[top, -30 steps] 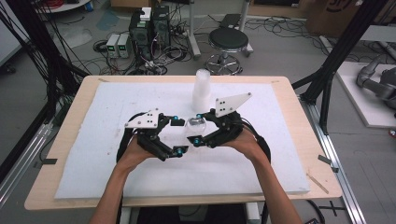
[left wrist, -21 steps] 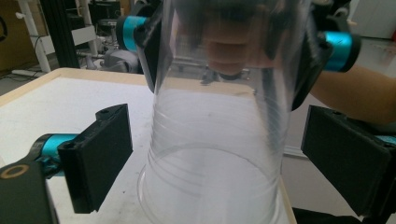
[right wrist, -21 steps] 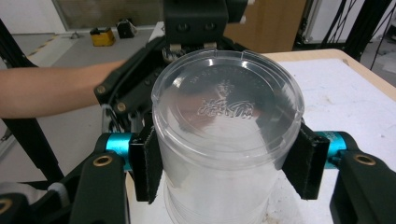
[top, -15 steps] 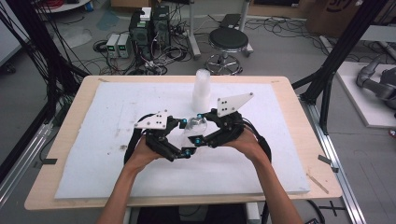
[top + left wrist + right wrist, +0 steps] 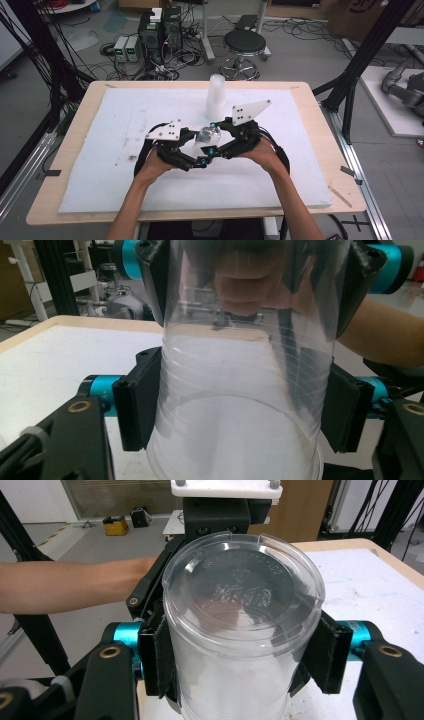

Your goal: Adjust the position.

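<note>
1. A robotics lab or test workshop, not a home.
2. Light wooden desk (image 5: 320, 150) topped with a white foam sheet (image 5: 100, 135), framed by black metal rig posts (image 5: 362, 60) on both sides.
3. Bare grey concrete floor (image 5: 300, 55) strewn with tangled black cables (image 5: 165, 67).
4. Dark tower computers (image 5: 160, 27) and small grey power boxes (image 5: 126, 48) standing on the floor behind the desk.
5. Round black stool on a chrome base (image 5: 243, 47) beside them.
6. Grey robot arm lying on a white platform (image 5: 402, 90) at the right edge.
7. Brown cardboard box (image 5: 352, 15) at the back; yellow case (image 5: 116, 526) on the floor in the right gripper view.
</note>
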`<action>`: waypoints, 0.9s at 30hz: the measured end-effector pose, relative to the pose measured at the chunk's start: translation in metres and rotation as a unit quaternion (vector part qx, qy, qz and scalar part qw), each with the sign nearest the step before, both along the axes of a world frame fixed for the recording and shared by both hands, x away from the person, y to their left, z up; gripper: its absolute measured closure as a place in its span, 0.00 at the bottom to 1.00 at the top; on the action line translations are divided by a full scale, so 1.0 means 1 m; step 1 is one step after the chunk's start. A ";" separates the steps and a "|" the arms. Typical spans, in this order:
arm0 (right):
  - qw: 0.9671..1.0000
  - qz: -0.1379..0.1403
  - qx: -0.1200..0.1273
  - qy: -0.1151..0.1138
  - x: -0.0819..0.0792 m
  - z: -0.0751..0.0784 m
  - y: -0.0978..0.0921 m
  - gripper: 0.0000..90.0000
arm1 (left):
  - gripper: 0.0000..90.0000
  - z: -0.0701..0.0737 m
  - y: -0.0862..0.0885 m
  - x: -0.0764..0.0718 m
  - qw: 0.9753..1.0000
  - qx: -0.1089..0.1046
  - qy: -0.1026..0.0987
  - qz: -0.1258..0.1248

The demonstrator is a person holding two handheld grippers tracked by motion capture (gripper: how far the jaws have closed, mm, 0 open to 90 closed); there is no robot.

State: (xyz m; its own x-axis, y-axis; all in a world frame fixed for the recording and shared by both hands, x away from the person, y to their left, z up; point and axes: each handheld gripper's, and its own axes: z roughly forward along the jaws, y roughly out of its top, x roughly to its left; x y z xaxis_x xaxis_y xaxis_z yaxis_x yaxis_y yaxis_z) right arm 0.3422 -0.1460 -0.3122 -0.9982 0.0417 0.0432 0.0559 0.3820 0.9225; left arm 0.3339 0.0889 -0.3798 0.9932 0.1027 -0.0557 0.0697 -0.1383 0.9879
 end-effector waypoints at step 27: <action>0.994 -0.015 -0.102 -0.033 -0.001 0.011 -0.012 0.15 | 0.36 0.030 0.012 0.002 0.981 0.195 -0.008 0.018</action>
